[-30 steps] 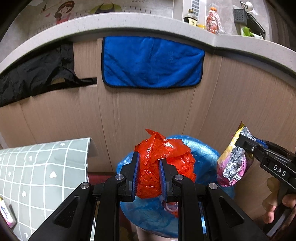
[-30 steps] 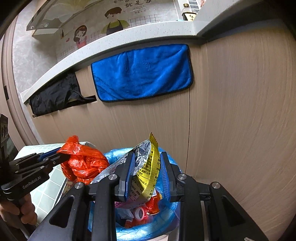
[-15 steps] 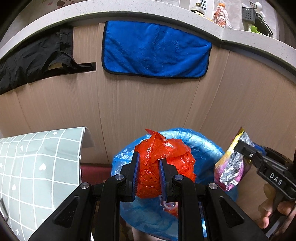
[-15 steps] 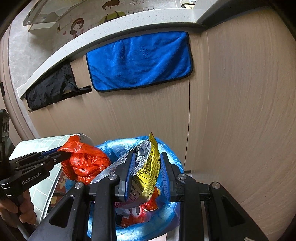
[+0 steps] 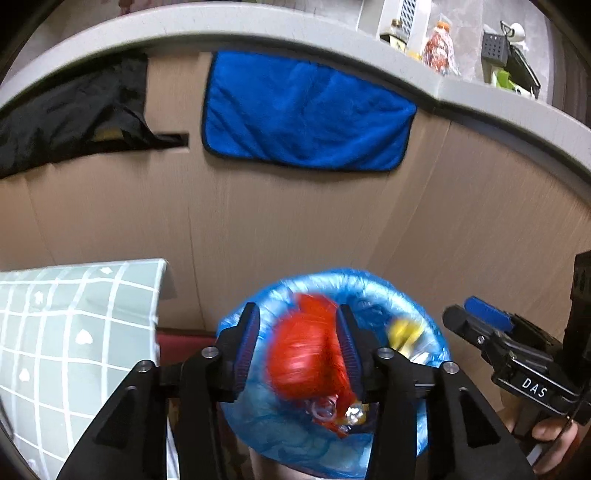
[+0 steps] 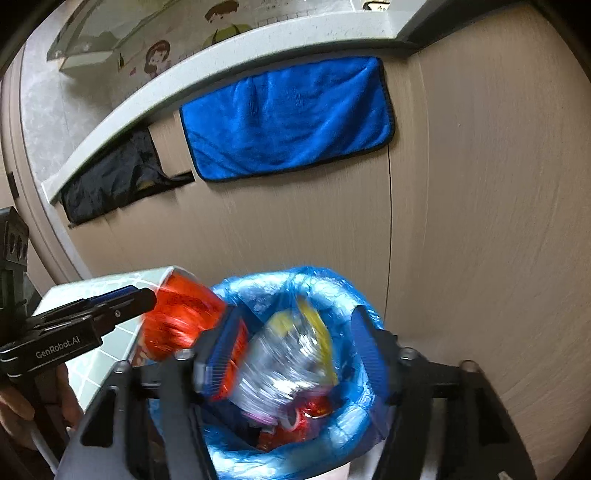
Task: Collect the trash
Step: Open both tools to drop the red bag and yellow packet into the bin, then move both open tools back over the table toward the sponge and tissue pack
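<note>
Both grippers hang over a trash bin lined with a blue plastic bag [image 5: 373, 284], which stands against a light wood-grain cabinet front [image 5: 295, 221]. The left gripper [image 5: 297, 343] has its jaws opening: the blue ribbed pads stand apart on either side of a crumpled red plastic bag [image 5: 306, 354], which is motion-blurred in the gap between them and over the bin's mouth — the pads no longer press on it, though at the right pad I cannot tell whether the blurred plastic brushes it. In the right wrist view the right gripper [image 6: 295, 347] is likewise opening its jaws, and a silver-and-yellow foil snack wrapper [image 6: 284, 354] sits blurred between the spread pads, clear of them, above the bin's contents, where red and pink bits of other rubbish [image 6: 306, 413] show at the bottom. From that side the red bag appears just left of the left pad, beside the tip of the other gripper, which carries the lettering "GenRobot.AI"; a hand [image 6: 22, 406] grips its handle at the lower left edge. In the left wrist view the right gripper shows at the far right, marked "DAS", with its jaws apart. A blue towel [image 5: 306, 110] hangs from the cabinet under a pale speckled countertop [image 5: 221, 26], a black cloth [image 5: 70, 114] hangs to its left, and a grey-green checked mat with white hearts [image 5: 74, 332] lies just left of the bin
</note>
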A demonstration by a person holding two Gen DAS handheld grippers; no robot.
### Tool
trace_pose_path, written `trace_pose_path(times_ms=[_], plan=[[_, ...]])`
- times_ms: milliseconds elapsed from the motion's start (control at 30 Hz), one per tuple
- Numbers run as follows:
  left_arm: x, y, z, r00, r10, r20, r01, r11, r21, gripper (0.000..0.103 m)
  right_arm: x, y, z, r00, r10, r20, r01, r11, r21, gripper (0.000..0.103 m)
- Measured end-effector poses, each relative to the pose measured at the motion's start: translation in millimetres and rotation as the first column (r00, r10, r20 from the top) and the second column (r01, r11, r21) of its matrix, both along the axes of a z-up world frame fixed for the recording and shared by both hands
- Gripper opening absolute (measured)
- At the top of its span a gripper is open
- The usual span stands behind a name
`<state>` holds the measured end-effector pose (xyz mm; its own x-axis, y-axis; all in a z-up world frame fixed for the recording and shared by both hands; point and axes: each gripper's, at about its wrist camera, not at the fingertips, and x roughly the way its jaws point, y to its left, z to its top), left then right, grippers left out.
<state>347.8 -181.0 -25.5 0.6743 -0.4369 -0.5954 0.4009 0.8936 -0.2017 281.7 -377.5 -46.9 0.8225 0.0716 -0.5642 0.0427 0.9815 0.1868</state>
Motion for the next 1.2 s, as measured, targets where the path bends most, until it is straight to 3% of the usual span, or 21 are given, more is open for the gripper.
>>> trace_pose_path(times_ms=[200, 467, 767, 1000, 1200], plan=[[-12, 32, 23, 0.999, 0.046, 0.006, -0.046, 0.999, -0.017, 0.045, -9, 8, 15, 1.0, -0.004, 0.019, 0.005, 1.0, -0.022, 0.061], [-52, 105, 53, 0.988, 0.143, 0.058, -0.141, 0.99, -0.029, 0.045, -28, 29, 47, 0.996, 0.021, 0.082, -0.021, 1.0, 0.007, 0.061], [-91, 216, 59, 0.961, 0.267, 0.066, -0.268, 0.963, 0.004, 0.045, -38, 124, 81, 0.965, 0.223, 0.139, -0.221, 0.975, -0.025, 0.061], [-124, 337, 48, 0.89, 0.455, 0.043, -0.455, 0.891, -0.006, 0.045, -31, 241, 77, 0.895, 0.44, 0.078, -0.433, 0.897, -0.088, 0.061], [-158, 440, 27, 0.797, 0.604, 0.001, -0.604, 0.797, -0.005, 0.045, -32, 348, 55, 0.799, 0.601, -0.026, -0.599, 0.792, -0.116, 0.061]])
